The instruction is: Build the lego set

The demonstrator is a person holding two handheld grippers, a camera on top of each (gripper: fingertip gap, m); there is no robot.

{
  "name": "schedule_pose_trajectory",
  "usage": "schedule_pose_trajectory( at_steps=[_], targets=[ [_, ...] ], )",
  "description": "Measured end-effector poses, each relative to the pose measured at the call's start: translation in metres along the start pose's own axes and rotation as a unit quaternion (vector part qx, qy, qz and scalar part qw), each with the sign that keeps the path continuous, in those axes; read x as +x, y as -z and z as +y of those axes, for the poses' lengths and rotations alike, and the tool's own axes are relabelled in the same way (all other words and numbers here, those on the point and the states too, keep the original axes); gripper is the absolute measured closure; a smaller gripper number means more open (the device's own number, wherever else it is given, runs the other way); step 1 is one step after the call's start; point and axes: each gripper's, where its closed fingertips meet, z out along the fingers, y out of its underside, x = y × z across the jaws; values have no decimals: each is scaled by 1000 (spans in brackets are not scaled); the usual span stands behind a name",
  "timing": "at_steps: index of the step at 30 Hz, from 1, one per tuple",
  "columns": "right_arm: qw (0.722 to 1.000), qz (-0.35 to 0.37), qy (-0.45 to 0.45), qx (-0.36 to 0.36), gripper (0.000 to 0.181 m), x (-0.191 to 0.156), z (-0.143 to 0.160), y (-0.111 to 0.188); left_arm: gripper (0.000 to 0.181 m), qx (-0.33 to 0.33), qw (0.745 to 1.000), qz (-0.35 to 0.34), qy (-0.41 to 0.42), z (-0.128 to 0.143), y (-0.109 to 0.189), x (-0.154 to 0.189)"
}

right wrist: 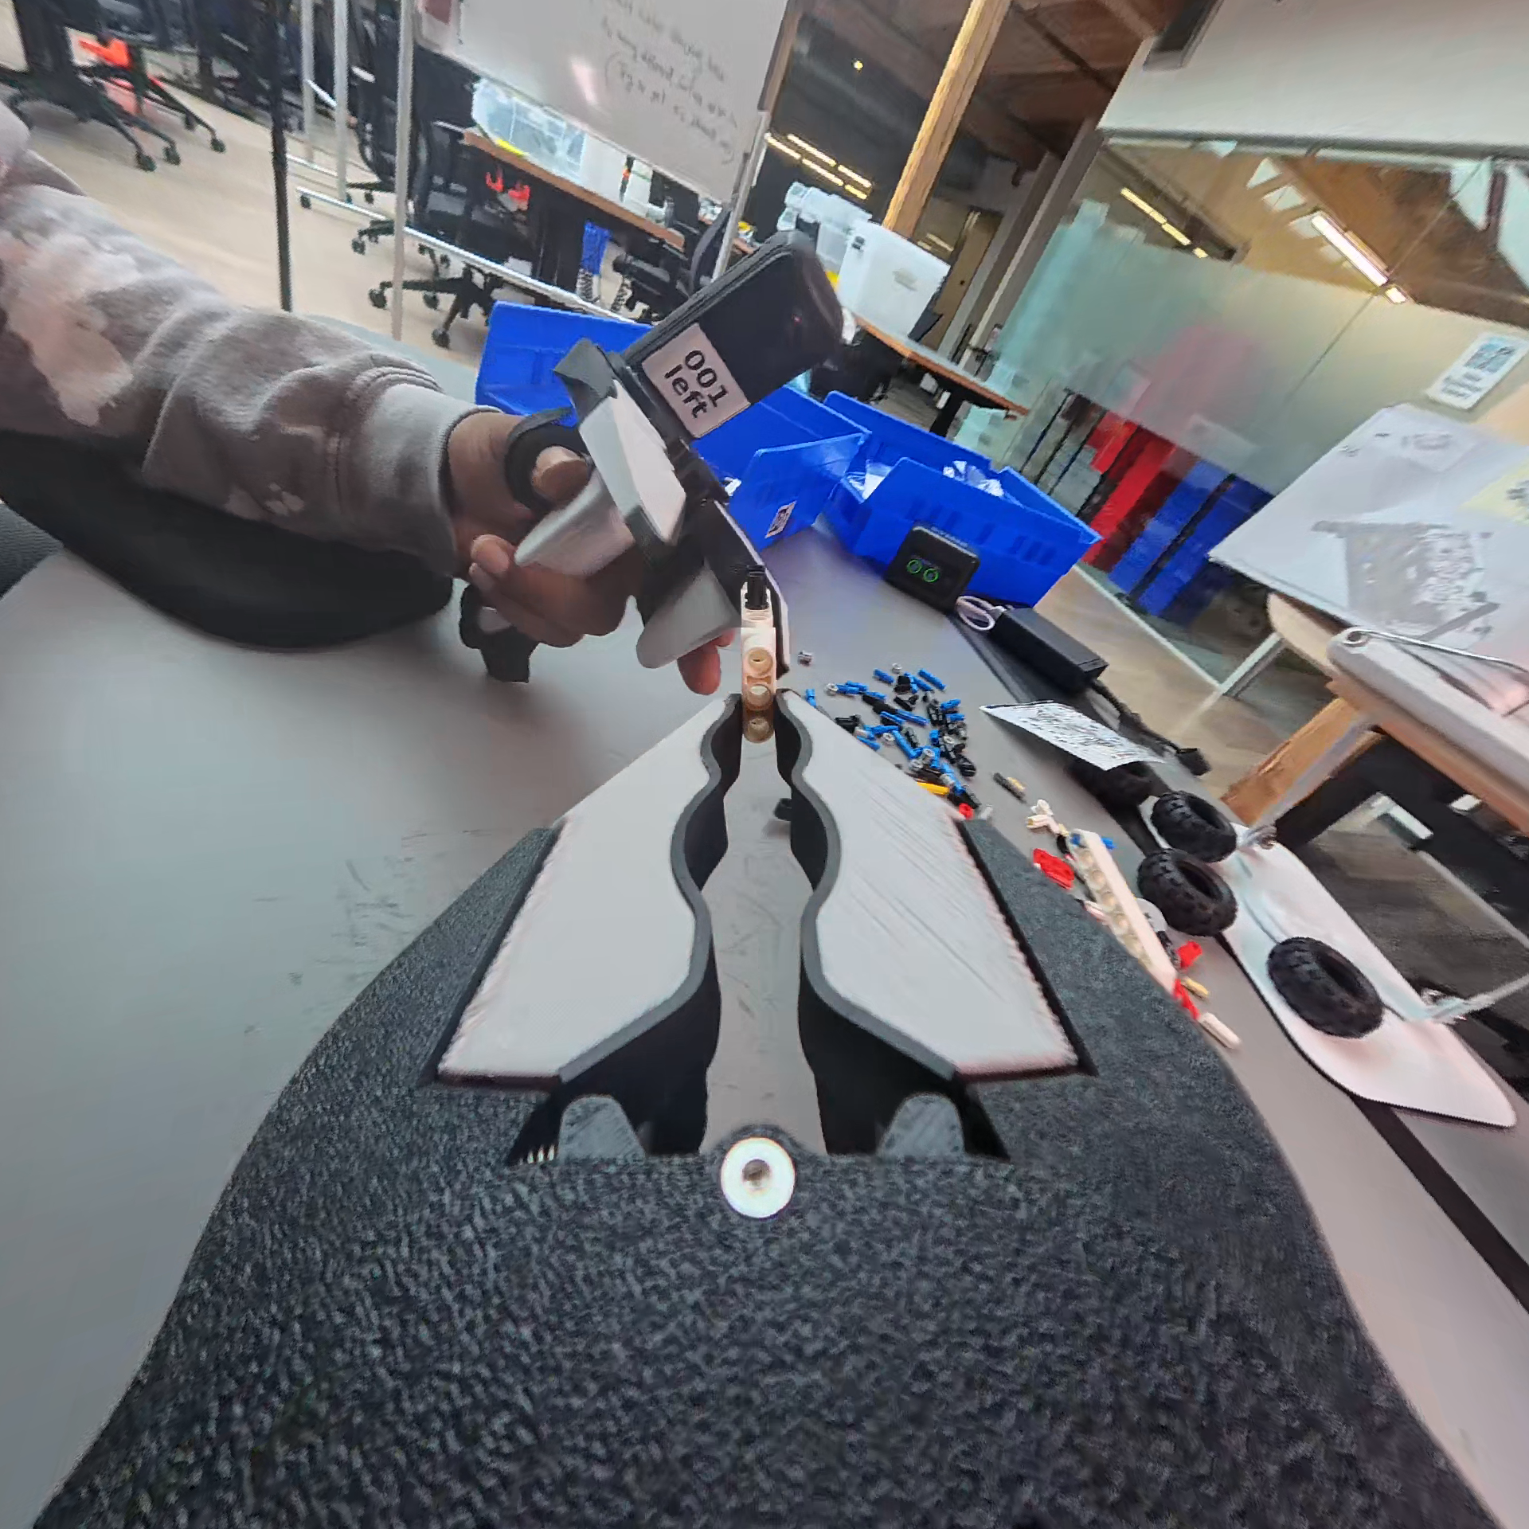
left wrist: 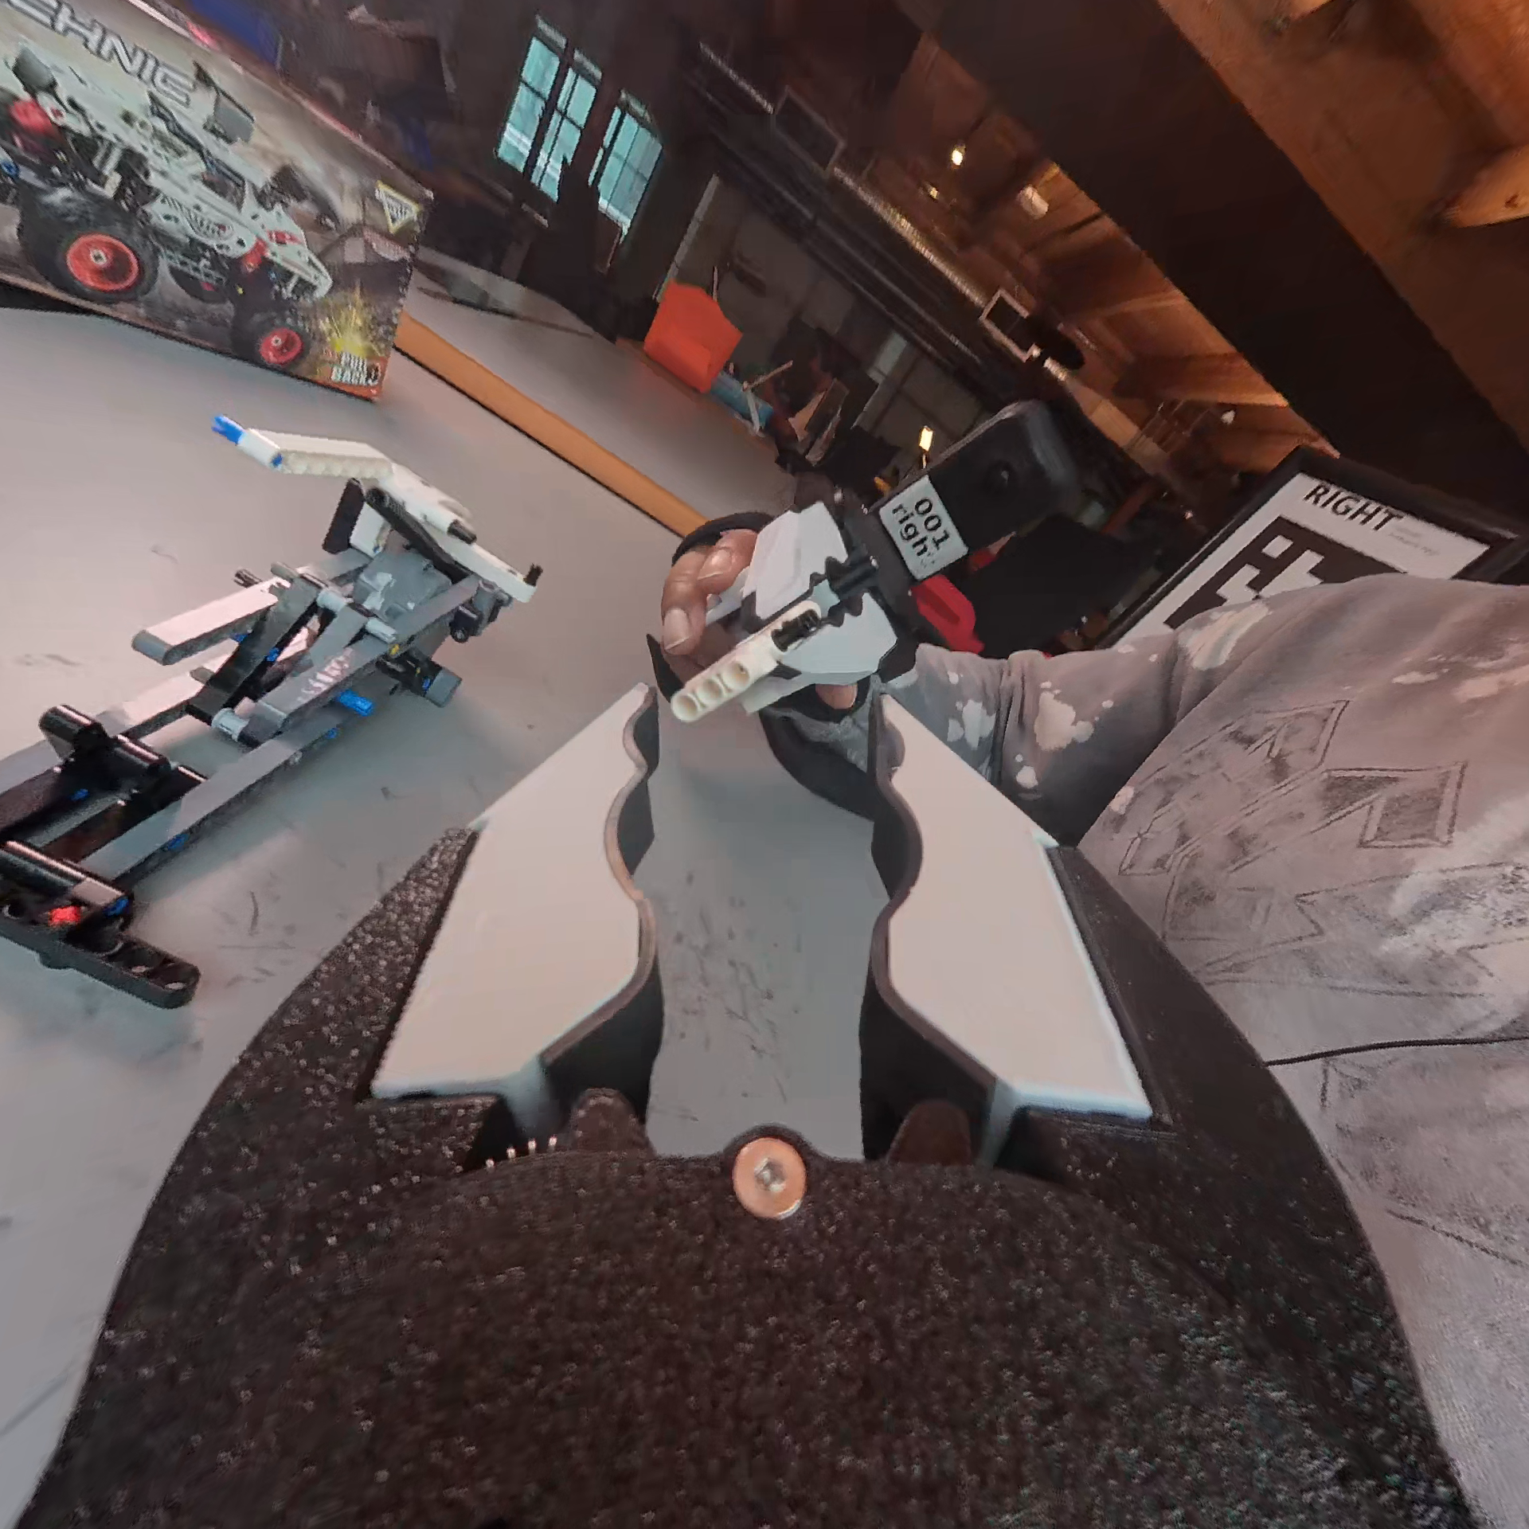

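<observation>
My right gripper (right wrist: 757, 703) is shut on a short white Lego beam (right wrist: 756, 662) with a black pin (right wrist: 754, 592) at its far end. It holds the beam in the air above the grey table (right wrist: 248, 827). In the left wrist view the right gripper (left wrist: 745, 654) holds that beam (left wrist: 716, 688) just beyond my left fingertips. My left gripper (left wrist: 765, 711) is open and empty, its tips facing the beam's end. It also shows in the right wrist view (right wrist: 724, 649). A partly built grey, black and white chassis (left wrist: 289, 645) lies on the table to the left.
The set's box (left wrist: 190, 207) stands at the back left. To the right lie a pile of blue and black pins (right wrist: 910, 728), a long white beam (right wrist: 1117, 902), three black tyres (right wrist: 1185, 889), blue bins (right wrist: 951, 505) and an open instruction booklet (right wrist: 1406, 529). The tips of both grippers are at nearly the same place.
</observation>
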Motion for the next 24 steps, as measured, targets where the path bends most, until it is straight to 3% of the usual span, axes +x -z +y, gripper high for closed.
schedule_pose_trajectory(
  at_steps=[4,6,8,10,13,19,24],
  targets=[
    [998,59,11,12,174,21,1,10,126,47,997,-31,-54,-16,6,-4],
    [997,69,13,10,174,25,5,14,141,62,990,-72,-108,-22,11,-8],
    [997,79,17,12,174,27,6,16,167,58,981,-123,-135,-23,14,-20],
    [996,84,30,11,174,28,7,16,181,53,982,-118,-141,-20,13,-18],
    [994,94,62,7,174,28,9,15,181,41,984,-112,-134,-16,8,-18],
    [985,108,137,-11,174,23,16,10,152,21,995,-74,-69,-6,-4,-14],
    [973,112,202,-24,174,15,19,3,145,29,997,-66,-32,-5,-7,-15]
  ],
)
